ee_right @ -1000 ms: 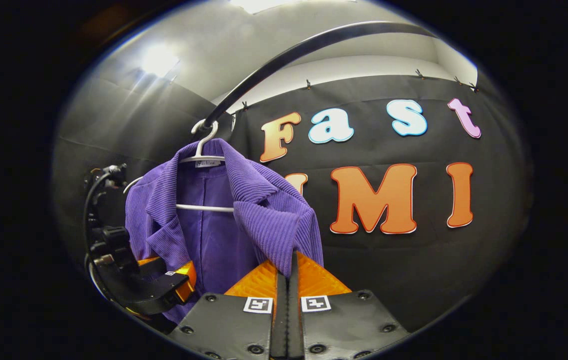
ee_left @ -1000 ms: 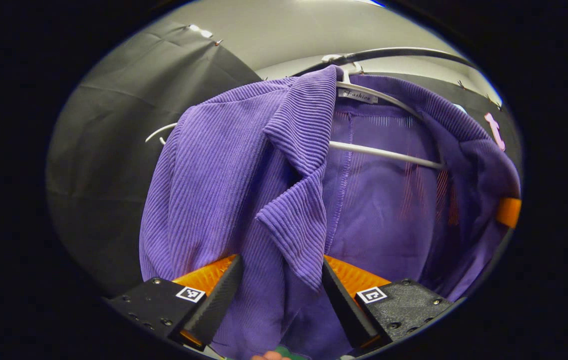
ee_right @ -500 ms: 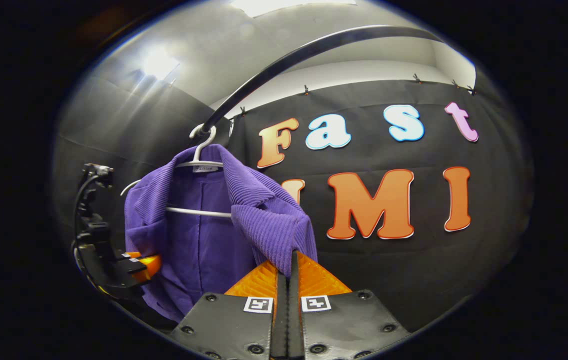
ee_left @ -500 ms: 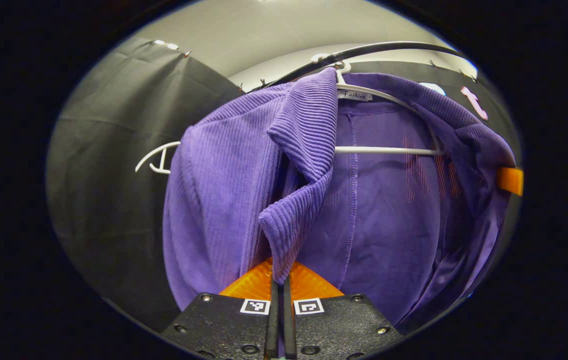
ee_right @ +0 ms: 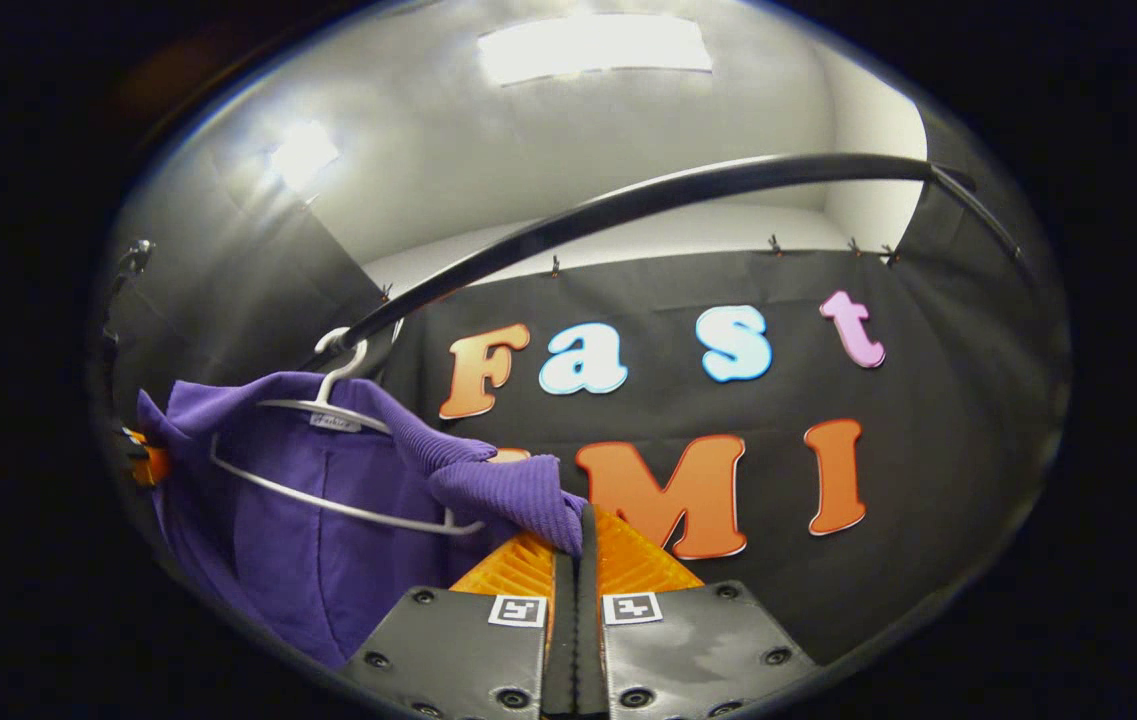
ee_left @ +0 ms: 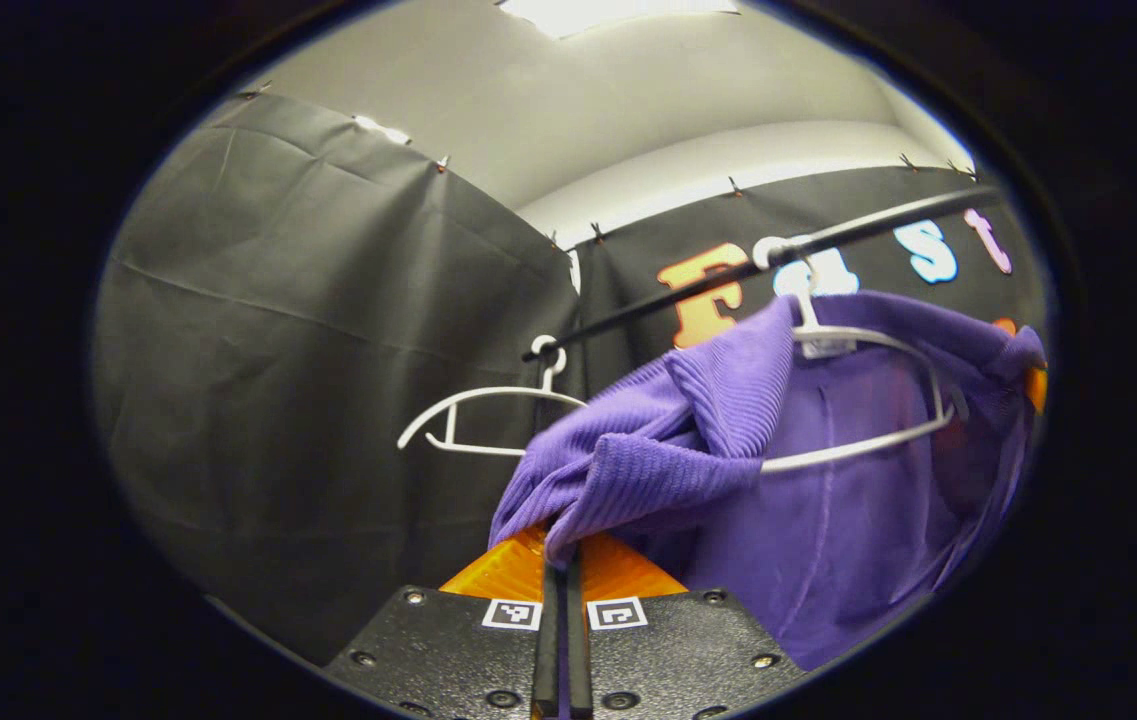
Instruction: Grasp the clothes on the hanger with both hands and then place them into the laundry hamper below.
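Left tongs [ee_left: 559,570] | clamped on purple ribbed jacket [ee_left: 828,520] lapel, pulled outward off white wire hanger [ee_left: 868,440] | right tongs [ee_right: 576,540] gripping other lapel | garment sliding free, hamper next

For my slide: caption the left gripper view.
Left gripper shut on purple jacket, drawn off its white hanger.

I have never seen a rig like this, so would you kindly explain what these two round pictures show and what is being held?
A person holds a two-finger gripper in each hand, and a fisheye camera rides on each, looking along its fingers. In the left gripper view, the left gripper is shut on a lapel of a purple jacket. In the right gripper view, the right gripper pinches the other lapel. The jacket hangs on a white hanger hooked over a black rail. A second, bare hanger hangs beside it.
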